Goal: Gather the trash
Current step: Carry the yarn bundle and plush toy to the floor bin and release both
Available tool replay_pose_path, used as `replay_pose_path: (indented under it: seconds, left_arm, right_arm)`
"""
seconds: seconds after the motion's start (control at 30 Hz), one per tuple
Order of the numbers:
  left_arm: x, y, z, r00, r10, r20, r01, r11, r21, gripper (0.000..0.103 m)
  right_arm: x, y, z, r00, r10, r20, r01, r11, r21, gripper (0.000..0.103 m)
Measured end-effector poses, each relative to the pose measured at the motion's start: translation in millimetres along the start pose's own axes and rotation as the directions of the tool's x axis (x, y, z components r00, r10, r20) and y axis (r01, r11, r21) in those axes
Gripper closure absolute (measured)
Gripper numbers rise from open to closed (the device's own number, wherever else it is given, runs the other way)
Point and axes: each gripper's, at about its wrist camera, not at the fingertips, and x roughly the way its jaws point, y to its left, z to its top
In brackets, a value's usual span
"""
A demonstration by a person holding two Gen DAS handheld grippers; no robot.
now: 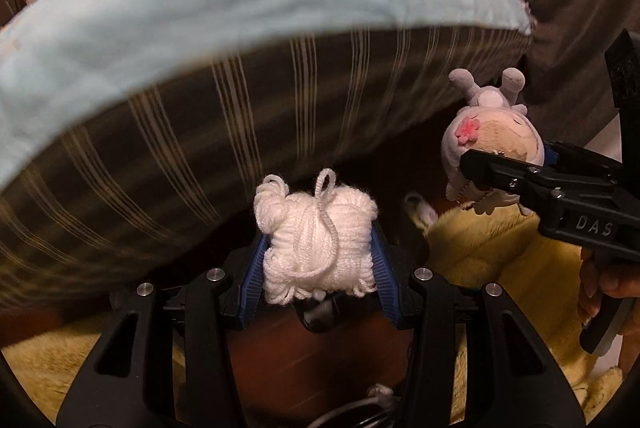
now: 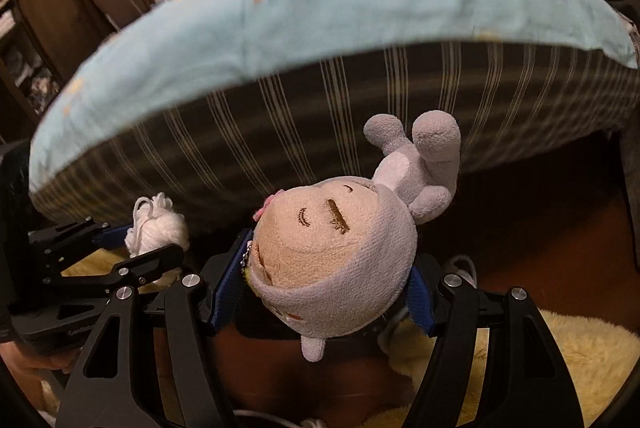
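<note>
Nearest the left wrist camera, the left tongs (image 1: 318,248) are closed on a bundle of white yarn (image 1: 316,248), its blue pads pressing both sides and a loose loop of strand hanging over the front. In the right wrist view, the right tongs (image 2: 324,268) hold a grey plush doll (image 2: 336,252) by its round head, upside down, with its feet sticking up toward the bed. That bed (image 1: 200,131) fills most of both views: a dark striped side under a pale blue sheet (image 1: 200,27) (the edges look smeared, so fine detail is unclear). Below the tongs lie a yellow fluffy rug (image 1: 500,268) and a strip of dark wooden floor (image 1: 320,360). No bin or bag shows in either picture, so where the items should go cannot be told. Both things appear already gathered and are being carried low beside the bed. To do this step well, it seems wise to keep both grips steady, hold the two tongs apart so they do not knock together, and watch that the trailing yarn strand does not snag on the rug.
</note>
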Motion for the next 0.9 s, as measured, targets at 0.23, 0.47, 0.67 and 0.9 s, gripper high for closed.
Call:
replay_pose_path:
  seconds: [0.23,0.47,0.67,0.9]
  left_arm:
    - [56,8,-17,0.992,-0.011,-0.129,0.007,0.999,-0.032,0.057]
    - [93,19,-29,0.977,-0.009,-0.212,-0.003,0.999,-0.054,0.057]
    - [104,15,-34,0.97,-0.024,-0.24,0.01,0.998,-0.058,0.057]
    - [107,12,-33,0.967,-0.034,-0.251,0.022,0.998,-0.053,0.038]
  right_arm:
    - [62,-8,-19,0.988,0.017,-0.155,-0.008,0.998,0.058,0.034]
    - [94,-10,-24,0.973,0.031,-0.229,-0.009,0.995,0.099,0.029]
    - [95,-12,-25,0.973,0.009,-0.23,0.016,0.994,0.107,0.019]
    - [79,-18,-12,0.982,-0.06,-0.18,0.08,0.992,0.101,0.014]
